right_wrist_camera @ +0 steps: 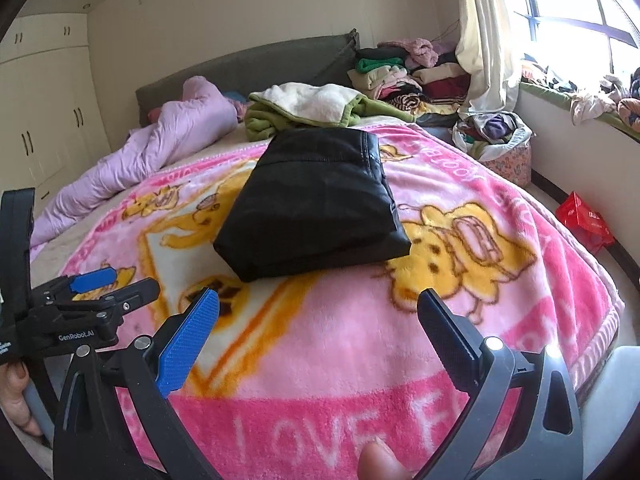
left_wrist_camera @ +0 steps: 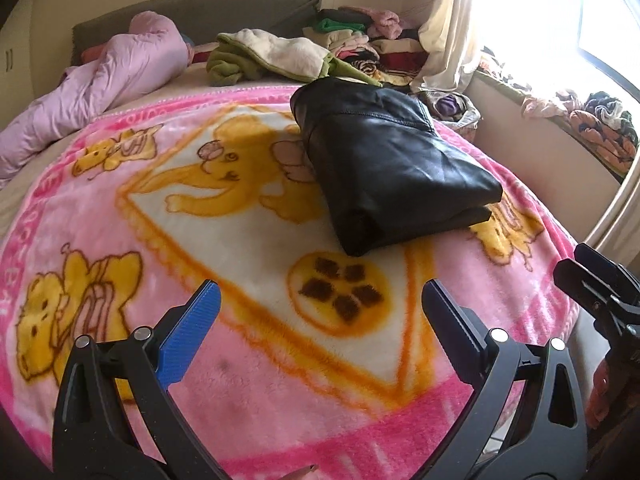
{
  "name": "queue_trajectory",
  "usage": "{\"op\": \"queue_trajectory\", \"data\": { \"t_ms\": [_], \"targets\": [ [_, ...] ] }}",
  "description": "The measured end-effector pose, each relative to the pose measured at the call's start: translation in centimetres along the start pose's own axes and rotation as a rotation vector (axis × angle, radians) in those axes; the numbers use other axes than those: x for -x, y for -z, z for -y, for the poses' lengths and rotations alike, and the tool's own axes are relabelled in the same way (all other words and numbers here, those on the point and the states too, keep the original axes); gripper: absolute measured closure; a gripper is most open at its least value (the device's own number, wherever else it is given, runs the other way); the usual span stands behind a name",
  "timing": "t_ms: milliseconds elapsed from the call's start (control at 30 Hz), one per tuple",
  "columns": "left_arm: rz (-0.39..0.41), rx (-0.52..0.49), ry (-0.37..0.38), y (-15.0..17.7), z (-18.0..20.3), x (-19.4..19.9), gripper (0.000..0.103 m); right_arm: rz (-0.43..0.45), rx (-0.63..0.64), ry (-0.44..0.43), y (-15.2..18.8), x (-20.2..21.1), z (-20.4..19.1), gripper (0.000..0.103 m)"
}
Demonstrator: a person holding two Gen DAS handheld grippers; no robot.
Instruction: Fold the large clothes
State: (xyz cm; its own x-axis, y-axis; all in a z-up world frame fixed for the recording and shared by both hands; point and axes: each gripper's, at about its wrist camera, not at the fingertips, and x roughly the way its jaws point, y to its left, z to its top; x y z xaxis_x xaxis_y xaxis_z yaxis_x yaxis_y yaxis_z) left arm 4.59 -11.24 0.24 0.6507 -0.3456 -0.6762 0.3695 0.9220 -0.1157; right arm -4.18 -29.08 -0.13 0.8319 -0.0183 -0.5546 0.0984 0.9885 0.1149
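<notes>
A folded black leather garment (left_wrist_camera: 394, 168) lies on the pink blanket (left_wrist_camera: 248, 392) that covers the bed, ahead of both claws and apart from them. The left claw (left_wrist_camera: 320, 320) hangs over the blanket with its jaws spread wide and nothing between them; its blue pad faces inward. The right claw (right_wrist_camera: 318, 322) is likewise wide and empty, just beside the left one, whose body shows at the left edge of the right wrist view.

Behind the garment, touching its far edge, sits a green and cream fleece (right_wrist_camera: 316, 108). A rumpled lilac duvet (left_wrist_camera: 100, 88) stretches along the far left of the bed, up to the dark headboard (right_wrist_camera: 260, 64). Stacks of folded clothes (right_wrist_camera: 404, 72) fill the far corner beside a cream curtain (right_wrist_camera: 484, 40). A cloth basket of laundry (right_wrist_camera: 500, 140) stands on the floor near the window, and a red box (right_wrist_camera: 584, 220) lies further along the floor.

The blanket carries yellow cartoon animals and white letters reading "LOVE". The left claw's body is printed "GenRobot.AI" (right_wrist_camera: 76, 337).
</notes>
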Motion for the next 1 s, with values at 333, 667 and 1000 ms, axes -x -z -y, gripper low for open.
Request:
{"op": "queue_trajectory", "data": {
  "t_ms": [333,667,1000],
  "targets": [
    [0.006,0.013,-0.004,-0.05,-0.12,0.20,0.009,-0.026,0.001,0.005,0.41,-0.62,0.06,0.004],
    [0.006,0.013,-0.018,-0.09,-0.09,0.35,0.009,-0.032,0.005,-0.003,0.51,-0.86,-0.04,0.004],
    [0.009,0.009,-0.026,-0.09,-0.11,0.36,0.009,-0.031,0.015,0.002,0.61,-1.08,-0.22,0.004]
  ]
}}
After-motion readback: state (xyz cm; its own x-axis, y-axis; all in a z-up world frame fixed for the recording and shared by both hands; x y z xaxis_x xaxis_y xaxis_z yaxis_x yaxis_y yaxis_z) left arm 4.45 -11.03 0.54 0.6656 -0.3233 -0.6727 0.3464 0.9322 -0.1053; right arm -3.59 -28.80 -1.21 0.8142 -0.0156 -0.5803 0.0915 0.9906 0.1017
